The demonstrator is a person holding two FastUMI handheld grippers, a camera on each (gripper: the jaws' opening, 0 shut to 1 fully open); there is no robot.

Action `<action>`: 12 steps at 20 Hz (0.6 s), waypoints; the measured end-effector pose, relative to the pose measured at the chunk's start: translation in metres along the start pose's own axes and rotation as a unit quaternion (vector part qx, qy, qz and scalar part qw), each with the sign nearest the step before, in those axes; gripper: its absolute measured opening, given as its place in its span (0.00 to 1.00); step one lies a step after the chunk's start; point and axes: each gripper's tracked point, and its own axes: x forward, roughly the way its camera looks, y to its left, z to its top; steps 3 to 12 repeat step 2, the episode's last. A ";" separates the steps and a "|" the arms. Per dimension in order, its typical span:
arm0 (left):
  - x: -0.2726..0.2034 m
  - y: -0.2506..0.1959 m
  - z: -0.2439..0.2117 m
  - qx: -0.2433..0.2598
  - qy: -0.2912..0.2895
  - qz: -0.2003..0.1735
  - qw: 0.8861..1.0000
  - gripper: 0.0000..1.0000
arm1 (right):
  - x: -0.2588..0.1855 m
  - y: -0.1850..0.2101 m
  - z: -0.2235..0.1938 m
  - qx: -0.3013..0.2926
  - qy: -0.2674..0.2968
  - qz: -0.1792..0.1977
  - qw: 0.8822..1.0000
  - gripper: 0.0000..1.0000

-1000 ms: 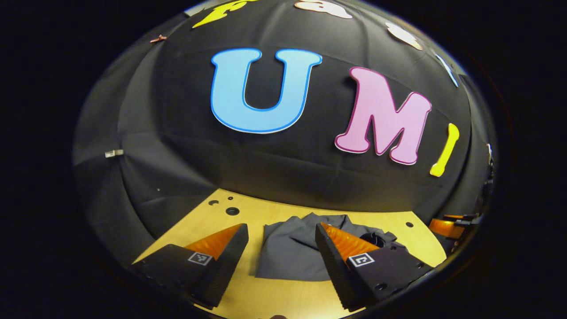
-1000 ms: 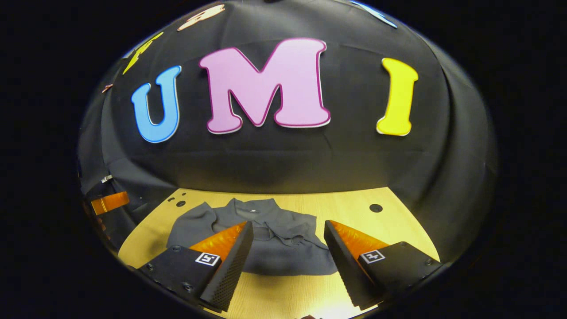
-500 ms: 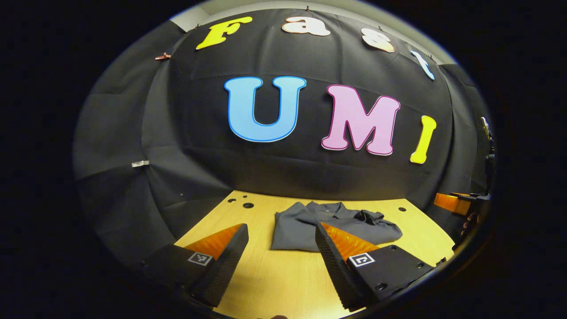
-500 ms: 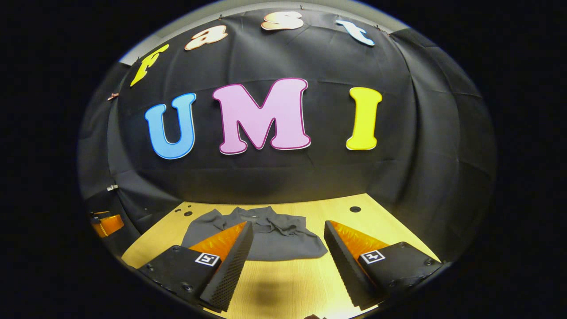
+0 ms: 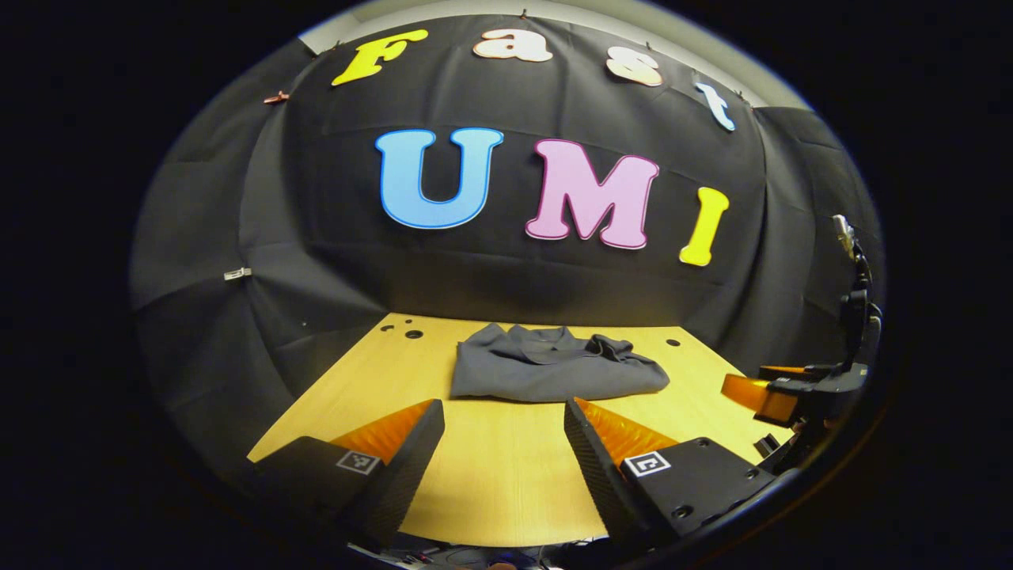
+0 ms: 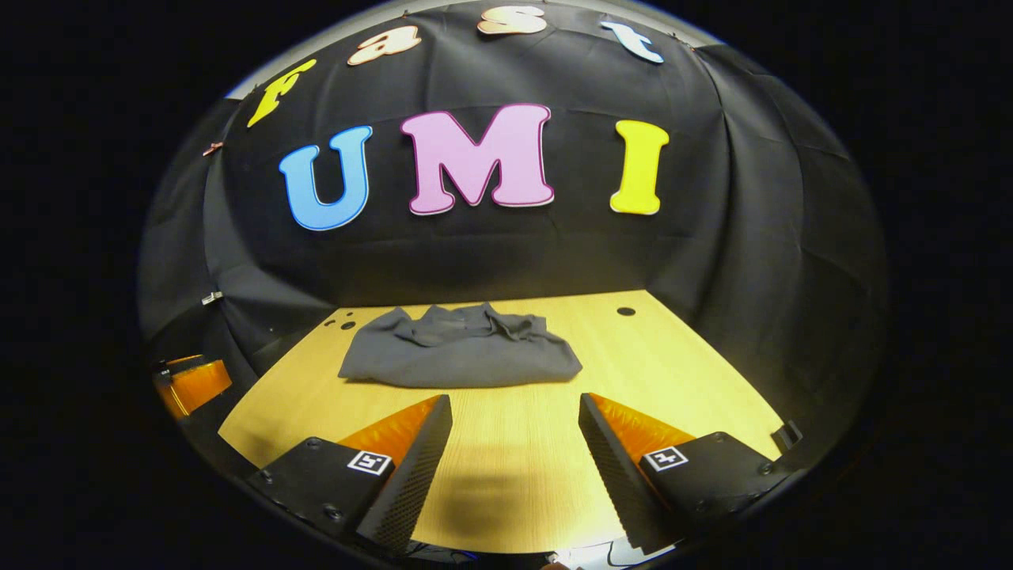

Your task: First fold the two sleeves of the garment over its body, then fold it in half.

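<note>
A: Looking across the wooden surface [image 5: 506, 483] first, the biggest thing out there, pale grain running away toward the black cloth wall [image 6: 506, 261], with a few round holes [image 5: 413, 334] near its far edge.

B: And the garment [image 5: 550, 374]?

A: Dark grey, lying on the surface toward the far side, close to the wall, folded into a compact bundle. The front edge runs fairly straight; the top is rumpled. In the right gripper view the garment [image 6: 459, 358] sits just right of the holes [image 6: 347, 324], with bare wood all round it.

B: Grippers?

A: The left gripper [image 5: 503, 439] hangs over the near part of the surface, well short of the garment, jaws spread wide with nothing between them. The right gripper [image 6: 514, 435] does the same on its side, jaws apart, only bare wood in the gap, the garment well beyond its tips.

B: Can they see each other?

A: Yes. From the left gripper view the right gripper [image 5: 779, 392] is off to the garment's right, past the surface edge. From the right gripper view the left gripper [image 6: 190, 384] sits off to the garment's left.
</note>
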 end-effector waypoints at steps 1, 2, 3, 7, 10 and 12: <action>0.000 0.000 0.000 0.003 0.001 -0.003 1.000 0.96 | -0.005 0.004 -0.004 0.010 0.004 0.002 1.000 0.99; 0.002 -0.001 -0.004 0.002 0.005 -0.007 1.000 0.96 | -0.008 0.008 -0.008 0.012 0.007 0.003 1.000 0.99; 0.002 -0.001 -0.004 0.002 0.005 -0.007 1.000 0.96 | -0.008 0.008 -0.008 0.012 0.007 0.003 1.000 0.99; 0.002 -0.001 -0.004 0.002 0.005 -0.007 1.000 0.96 | -0.008 0.008 -0.008 0.012 0.007 0.003 1.000 0.99; 0.002 -0.001 -0.004 0.002 0.005 -0.007 1.000 0.96 | -0.008 0.008 -0.008 0.012 0.007 0.003 1.000 0.99; 0.002 -0.001 -0.004 0.002 0.005 -0.007 1.000 0.96 | -0.008 0.008 -0.008 0.012 0.007 0.003 1.000 0.99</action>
